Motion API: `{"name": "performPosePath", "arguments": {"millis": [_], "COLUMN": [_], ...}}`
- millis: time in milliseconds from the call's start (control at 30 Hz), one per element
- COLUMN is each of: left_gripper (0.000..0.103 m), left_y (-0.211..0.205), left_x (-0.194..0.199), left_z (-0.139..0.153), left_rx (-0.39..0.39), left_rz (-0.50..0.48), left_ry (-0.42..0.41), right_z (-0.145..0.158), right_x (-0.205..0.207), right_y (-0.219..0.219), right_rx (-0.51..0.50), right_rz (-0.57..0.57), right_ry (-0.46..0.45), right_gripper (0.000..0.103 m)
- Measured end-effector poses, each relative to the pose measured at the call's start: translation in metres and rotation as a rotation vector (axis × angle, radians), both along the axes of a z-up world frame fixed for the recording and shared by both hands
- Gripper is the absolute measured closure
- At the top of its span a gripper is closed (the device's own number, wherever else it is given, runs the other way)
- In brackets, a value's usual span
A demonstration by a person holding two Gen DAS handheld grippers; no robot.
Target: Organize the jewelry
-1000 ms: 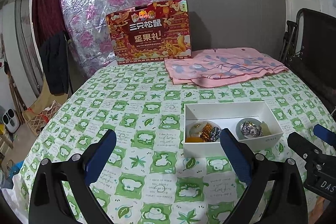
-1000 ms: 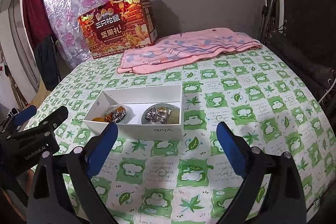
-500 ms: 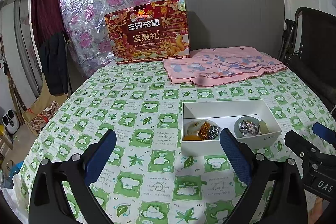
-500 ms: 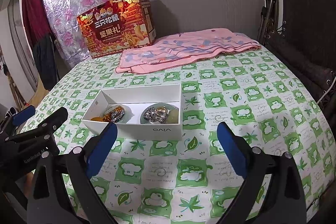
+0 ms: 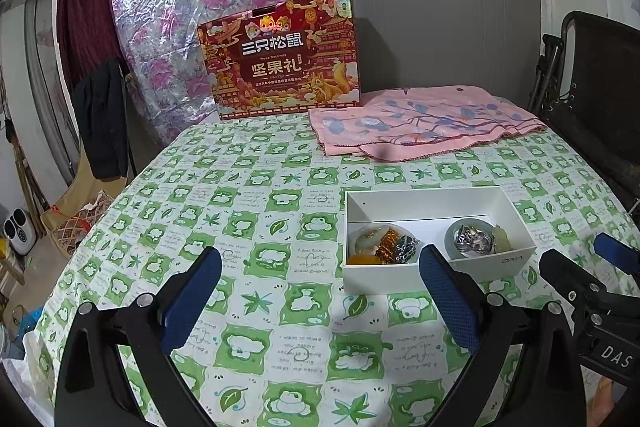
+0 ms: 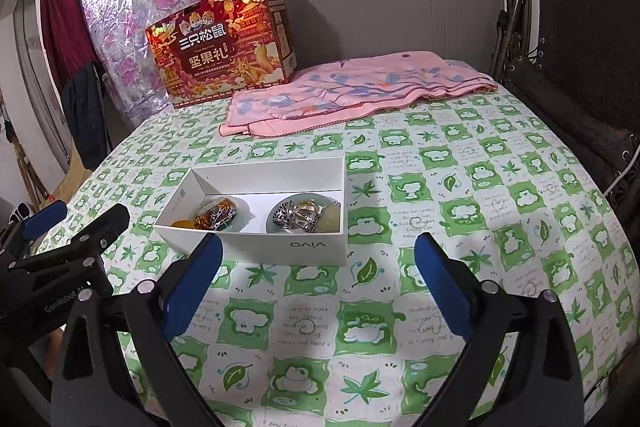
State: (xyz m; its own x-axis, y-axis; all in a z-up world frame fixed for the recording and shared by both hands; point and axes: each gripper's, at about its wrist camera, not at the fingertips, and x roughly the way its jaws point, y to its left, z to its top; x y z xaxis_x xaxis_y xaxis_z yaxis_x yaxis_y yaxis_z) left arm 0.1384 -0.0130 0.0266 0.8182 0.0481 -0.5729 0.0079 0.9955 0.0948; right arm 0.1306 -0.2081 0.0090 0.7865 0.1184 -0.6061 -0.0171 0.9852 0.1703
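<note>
A white open box (image 5: 424, 203) (image 6: 280, 247) sits on the green-and-white tablecloth. Inside it, one small dish holds amber, gold and dark jewelry (image 5: 384, 245) (image 6: 214, 215); a second dish holds silver pieces and a pale stone (image 5: 474, 239) (image 6: 304, 217). My left gripper (image 5: 320, 301) is open and empty, low over the cloth just left of and in front of the box. My right gripper (image 6: 316, 287) is open and empty, in front of the box's near wall. Each view shows the other gripper at its edge: the right one (image 5: 580, 267), the left one (image 6: 76, 223).
A folded pink floral cloth (image 5: 420, 123) (image 6: 352, 91) lies at the table's far side. A red gift box (image 5: 280, 59) (image 6: 224, 43) stands upright beside it against the wall. A dark folding chair (image 6: 580, 47) is at the right. The table's left edge drops to the floor.
Both grippers have drawn back slightly from the box, so it appears a little farther away and higher in both views. Both stay open and empty.
</note>
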Motion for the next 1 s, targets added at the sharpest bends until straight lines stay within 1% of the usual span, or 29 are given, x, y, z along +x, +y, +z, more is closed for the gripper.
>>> {"name": "performPosePath", "arguments": {"millis": [367, 1000], "left_gripper": [0.006, 0.006], "left_y": [-0.0016, 0.0016], "left_x": [-0.0027, -0.0024], "left_z": [0.0001, 0.0009], "left_rx": [0.021, 0.019], "left_rz": [-0.008, 0.006], "left_ry": [-0.011, -0.007], "right_z": [-0.0011, -0.0009], "right_x": [0.0006, 0.0009], "right_y": [0.0000, -0.0001], "right_rx": [0.002, 0.002], "right_rz": [-0.001, 0.000], "right_ry": [0.002, 0.003], "right_gripper": [0.011, 0.011]}}
